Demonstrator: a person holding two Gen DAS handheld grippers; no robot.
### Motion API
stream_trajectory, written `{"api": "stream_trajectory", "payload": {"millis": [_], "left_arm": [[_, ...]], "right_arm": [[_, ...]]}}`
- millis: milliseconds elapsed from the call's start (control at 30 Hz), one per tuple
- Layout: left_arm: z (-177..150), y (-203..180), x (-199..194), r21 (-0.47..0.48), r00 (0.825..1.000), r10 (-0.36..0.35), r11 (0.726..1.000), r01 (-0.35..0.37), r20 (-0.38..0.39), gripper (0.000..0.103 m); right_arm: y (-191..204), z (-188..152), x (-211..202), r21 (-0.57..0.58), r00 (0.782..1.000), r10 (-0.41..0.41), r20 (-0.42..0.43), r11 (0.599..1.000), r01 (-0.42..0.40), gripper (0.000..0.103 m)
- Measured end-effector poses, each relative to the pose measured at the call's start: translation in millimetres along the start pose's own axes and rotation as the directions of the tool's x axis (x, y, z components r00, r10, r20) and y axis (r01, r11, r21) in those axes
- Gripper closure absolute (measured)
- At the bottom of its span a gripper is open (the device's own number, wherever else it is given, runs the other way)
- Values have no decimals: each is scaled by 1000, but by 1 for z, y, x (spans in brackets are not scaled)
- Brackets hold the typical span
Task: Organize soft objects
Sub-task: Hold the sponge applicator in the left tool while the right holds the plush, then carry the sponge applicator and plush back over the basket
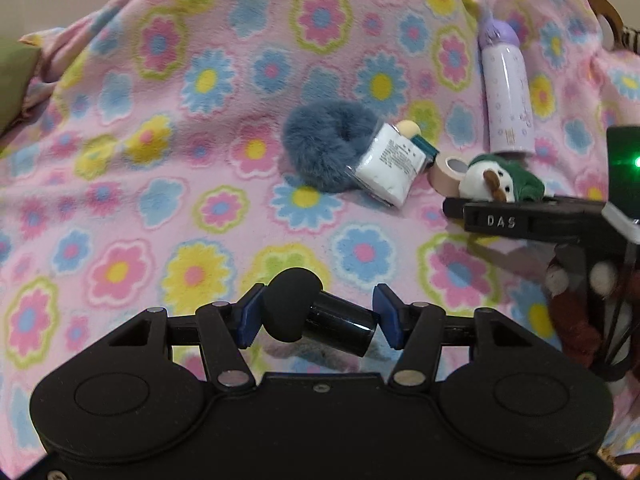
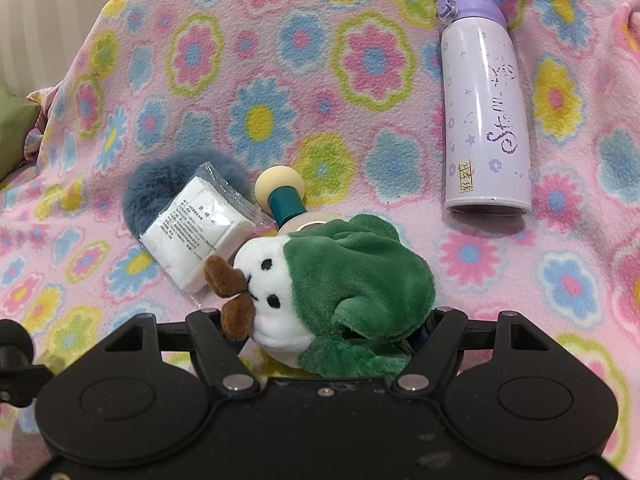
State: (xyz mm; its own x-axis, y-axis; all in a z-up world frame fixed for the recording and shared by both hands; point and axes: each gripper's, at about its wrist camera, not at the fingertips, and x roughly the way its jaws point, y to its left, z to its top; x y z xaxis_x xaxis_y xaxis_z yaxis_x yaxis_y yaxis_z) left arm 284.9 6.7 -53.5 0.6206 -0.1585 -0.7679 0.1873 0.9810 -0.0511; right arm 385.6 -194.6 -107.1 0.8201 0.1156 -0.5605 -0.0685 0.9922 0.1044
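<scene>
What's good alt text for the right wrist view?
The right tool grips a green-and-white plush toy over a pink flowered blanket. Beyond lie a packet of white pads on a blue furry scrunchie, and a lilac bottle on its side.

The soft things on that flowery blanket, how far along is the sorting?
Nothing looks sorted yet. In hand: the left gripper holds a black foam-tipped cylinder, the right gripper a green plush toy. Left: the blue fluffy scrunchie, cotton pad packet, tape roll and purple bottle lie on the blanket.
</scene>
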Motion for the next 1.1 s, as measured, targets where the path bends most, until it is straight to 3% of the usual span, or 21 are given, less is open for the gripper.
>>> {"api": "stream_trajectory", "payload": {"millis": [100,600,933,1100], "left_arm": [[-1,0,-13,-28,999,29,999,-29,15,48],[-36,19,-67,-183,1000,25,983,-28,-18,48],[-44,13,-106,-193,999,30,981,-24,30,48],[-51,-2,-127,-177,999,13,984,-4,52,48]], "right_arm": [[0,0,1,-4,1000,-3,-1,1000,3,31],[0,4,-15,-38,997,-52,-51,998,51,37],[-5,20,-127,1,997,-40,61,999,40,37],[5,4,-193,11,994,-5,108,1000,4,37]]}}
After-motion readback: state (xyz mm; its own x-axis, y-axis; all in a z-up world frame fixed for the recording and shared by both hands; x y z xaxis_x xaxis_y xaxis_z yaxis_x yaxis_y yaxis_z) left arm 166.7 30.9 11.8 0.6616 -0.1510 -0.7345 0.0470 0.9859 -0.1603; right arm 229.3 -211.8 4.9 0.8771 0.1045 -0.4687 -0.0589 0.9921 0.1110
